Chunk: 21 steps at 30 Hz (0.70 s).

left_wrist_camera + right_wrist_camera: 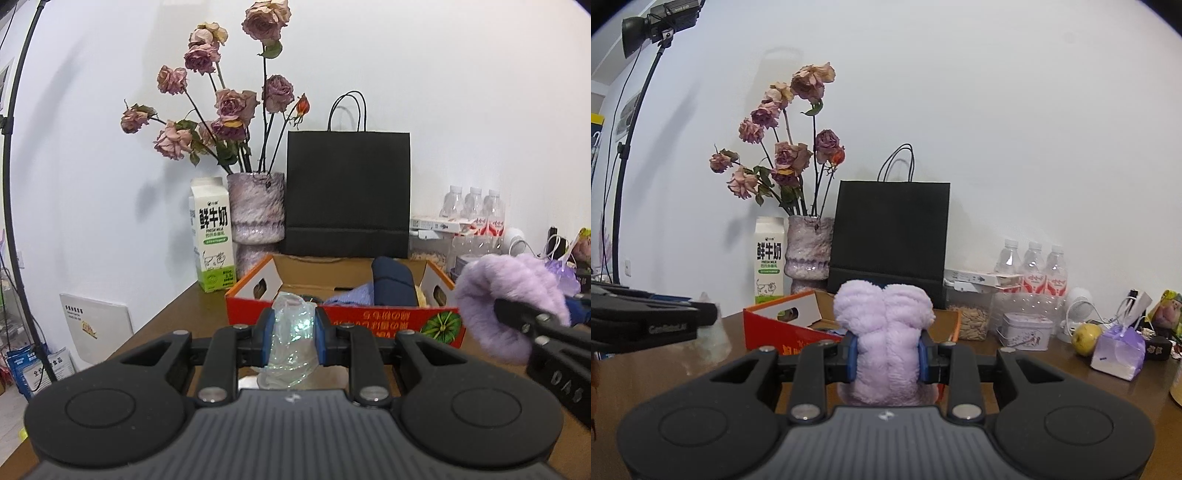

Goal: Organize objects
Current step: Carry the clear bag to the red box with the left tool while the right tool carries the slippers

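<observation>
Left wrist view: left gripper (294, 328) clamps a crinkly clear plastic bag (291, 343) above the wooden table (177, 314), just before the red cardboard box (343, 321). Right gripper (888, 354) squeezes a fluffy lilac plush (886, 332), also near that box.

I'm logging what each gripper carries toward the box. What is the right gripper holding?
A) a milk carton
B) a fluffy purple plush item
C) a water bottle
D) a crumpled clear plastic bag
B: in the right wrist view the right gripper is clamped on the fluffy purple plush item, while the crumpled clear plastic bag sits in the left gripper.
</observation>
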Each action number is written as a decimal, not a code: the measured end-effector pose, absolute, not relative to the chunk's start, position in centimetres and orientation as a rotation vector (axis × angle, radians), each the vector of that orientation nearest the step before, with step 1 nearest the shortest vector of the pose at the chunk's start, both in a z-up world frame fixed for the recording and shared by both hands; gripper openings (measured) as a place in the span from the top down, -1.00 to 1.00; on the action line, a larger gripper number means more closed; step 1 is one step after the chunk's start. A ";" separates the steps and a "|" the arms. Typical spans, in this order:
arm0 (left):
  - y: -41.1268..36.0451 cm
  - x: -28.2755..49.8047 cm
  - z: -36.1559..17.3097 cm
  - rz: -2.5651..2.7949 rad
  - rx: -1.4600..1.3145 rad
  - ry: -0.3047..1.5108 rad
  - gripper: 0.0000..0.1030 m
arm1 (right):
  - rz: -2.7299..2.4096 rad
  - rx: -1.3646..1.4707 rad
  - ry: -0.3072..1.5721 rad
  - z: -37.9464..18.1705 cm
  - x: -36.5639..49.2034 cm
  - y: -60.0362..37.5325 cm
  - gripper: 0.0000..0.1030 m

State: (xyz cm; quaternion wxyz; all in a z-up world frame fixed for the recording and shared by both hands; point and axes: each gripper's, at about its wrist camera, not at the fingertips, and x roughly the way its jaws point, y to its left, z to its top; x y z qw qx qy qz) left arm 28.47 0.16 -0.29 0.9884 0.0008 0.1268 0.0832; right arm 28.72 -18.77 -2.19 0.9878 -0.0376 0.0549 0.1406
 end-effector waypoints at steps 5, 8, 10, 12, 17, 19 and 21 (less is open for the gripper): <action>0.0 30.0 0.2 0.165 -0.009 0.248 0.56 | 0.291 -0.065 0.109 -1.9 30.4 -17.9 0.45; 0.2 31.0 0.4 0.167 -0.020 0.248 0.56 | 0.296 -0.059 0.109 -1.7 31.4 -17.4 0.45; 0.3 31.8 0.5 0.171 -0.029 0.247 0.56 | 0.299 -0.058 0.109 -1.7 32.0 -17.1 0.45; 0.5 32.4 0.6 0.173 -0.040 0.247 0.56 | 0.302 -0.057 0.112 -1.7 32.5 -16.9 0.45; 0.8 34.2 0.9 0.178 -0.064 0.246 0.56 | 0.304 -0.051 0.112 -1.5 33.9 -16.4 0.45; 0.8 34.8 1.0 0.178 -0.071 0.242 0.56 | 0.303 -0.048 0.110 -1.4 34.6 -16.2 0.45; 0.9 35.4 1.2 0.177 -0.078 0.238 0.56 | 0.305 -0.043 0.107 -1.3 35.2 -15.9 0.45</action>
